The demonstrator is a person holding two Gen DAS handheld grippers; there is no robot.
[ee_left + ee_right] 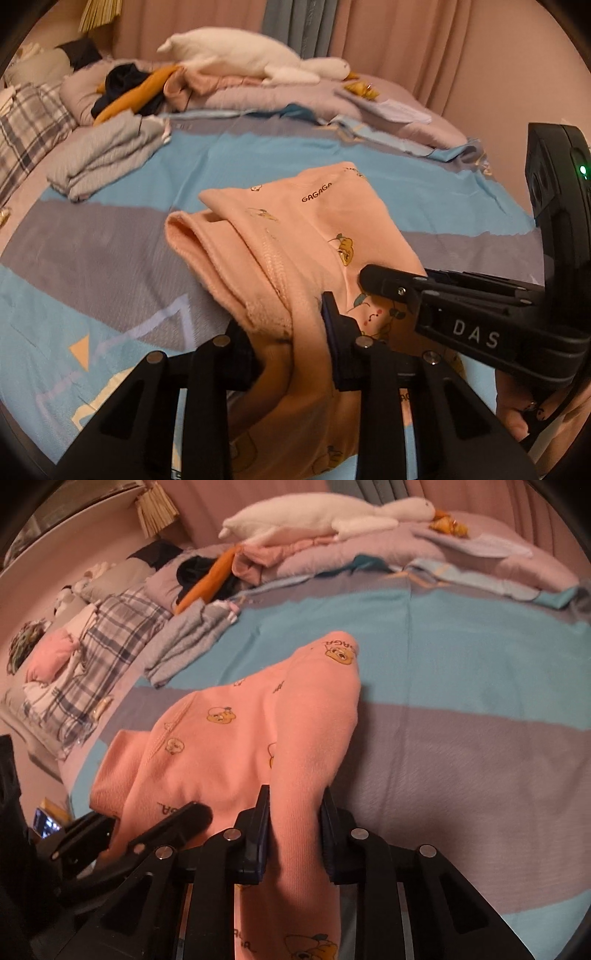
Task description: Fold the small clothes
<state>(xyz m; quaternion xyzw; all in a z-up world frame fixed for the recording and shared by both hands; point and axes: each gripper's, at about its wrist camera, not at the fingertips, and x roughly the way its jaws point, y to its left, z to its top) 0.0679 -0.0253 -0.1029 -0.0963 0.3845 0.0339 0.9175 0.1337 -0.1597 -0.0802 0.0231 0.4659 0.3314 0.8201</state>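
A pink garment [306,221] printed with yellow ducks is lifted off the blue and grey bed sheet [110,240], with its far end still resting on the sheet. My left gripper [291,343] is shut on a bunched edge of it. In the right wrist view the same pink garment [240,738] runs up between the pads of my right gripper [295,819], which is shut on a fold of it. The right gripper's fingers [391,282] lie on the cloth just right of the left one. The left gripper's fingers [177,819] show at the lower left.
A stack of folded grey clothes [110,155] lies at the left of the bed. Behind it are a heap of orange and dark clothes [133,92], a white plush goose [240,55] on a rolled quilt, and a plaid pillow [103,650]. A hand [517,406] holds the right gripper.
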